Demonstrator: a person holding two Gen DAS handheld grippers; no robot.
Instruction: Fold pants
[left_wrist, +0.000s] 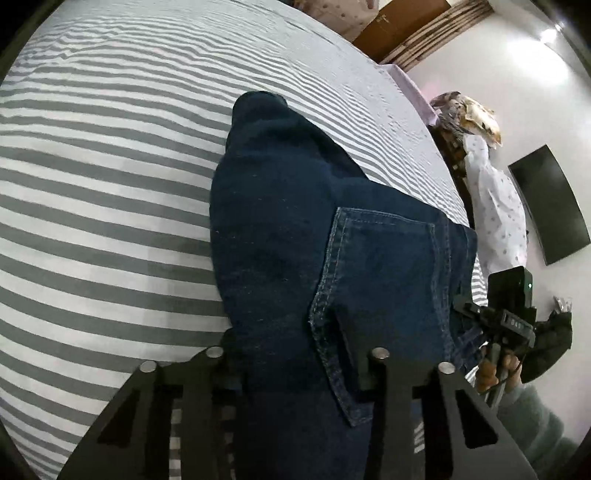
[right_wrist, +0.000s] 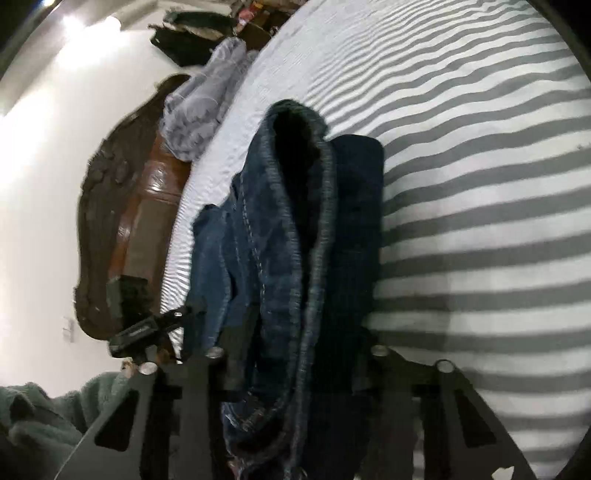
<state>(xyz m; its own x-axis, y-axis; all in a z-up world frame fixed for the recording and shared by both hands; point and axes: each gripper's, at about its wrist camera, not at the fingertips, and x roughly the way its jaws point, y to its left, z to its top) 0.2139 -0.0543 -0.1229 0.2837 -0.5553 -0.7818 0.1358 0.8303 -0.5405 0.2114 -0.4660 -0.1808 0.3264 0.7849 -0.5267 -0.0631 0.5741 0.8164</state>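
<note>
On bed: dark jeans over striped sheet.
Left claw: clamps back-pocket denim.
Right claw: clamps waistband; only this view shows wooden headboard.

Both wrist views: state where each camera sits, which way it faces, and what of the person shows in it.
Left wrist: rides the left gripper, looks along its fingers over the jeans onto the striped bed sheet; the right gripper and a green sleeve show at right.
Right wrist: rides the right gripper, looks along the jeans across the bed sheet; the left gripper and the green sleeve show at left.
Shared: the jeans, the bed sheet and the opposite gripper.
</note>
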